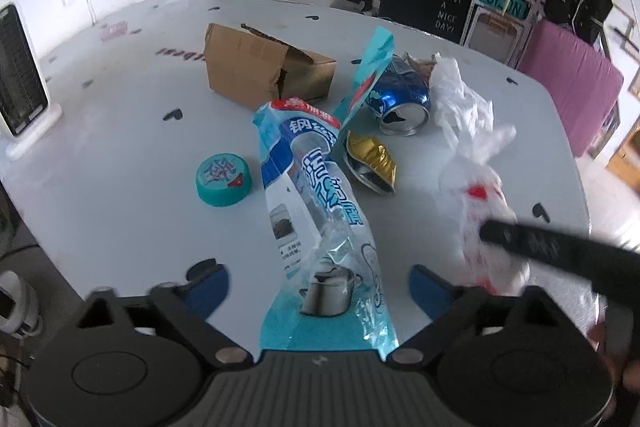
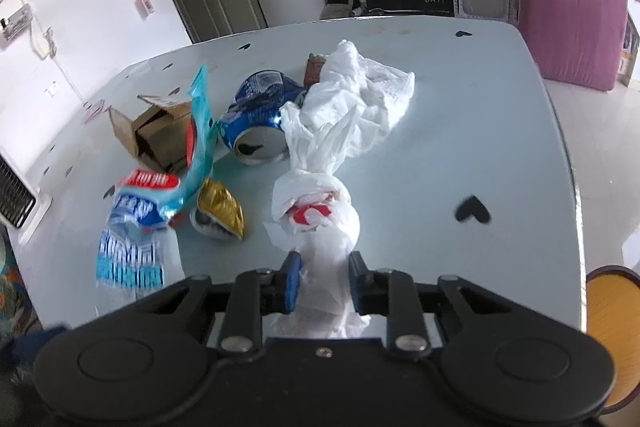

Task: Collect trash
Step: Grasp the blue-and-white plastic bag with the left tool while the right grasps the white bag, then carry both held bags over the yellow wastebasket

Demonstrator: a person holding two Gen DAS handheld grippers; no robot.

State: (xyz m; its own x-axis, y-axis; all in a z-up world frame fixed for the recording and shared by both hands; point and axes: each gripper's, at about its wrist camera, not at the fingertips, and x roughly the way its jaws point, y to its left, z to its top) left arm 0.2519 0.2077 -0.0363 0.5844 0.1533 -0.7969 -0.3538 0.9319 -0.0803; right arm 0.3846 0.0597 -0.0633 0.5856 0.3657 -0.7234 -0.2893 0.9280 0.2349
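1. The knotted white plastic bag with red print (image 2: 320, 223) lies straight ahead of the right gripper (image 2: 324, 285), its twisted tail running back between the two blue-padded fingers (image 2: 292, 281).
2. The long crinkled blue-and-clear plastic packet (image 1: 316, 227) stretches forward from the middle of the left gripper (image 1: 320, 283), its near end lying between the fingers.
3. Beyond both grippers sit a crushed blue aluminium can (image 1: 400, 99), a crumpled gold foil wrapper (image 1: 372, 163) and an open brown cardboard box (image 1: 260, 71); a round teal plastic lid (image 1: 224, 179) lies ahead-left of the left gripper. All rest on the smooth pale table (image 1: 120, 147).
4. The right gripper's fingers have drawn in and pinch the bag's tail.
5. The left gripper's fingers stand wide apart on either side of the packet, clear of it.
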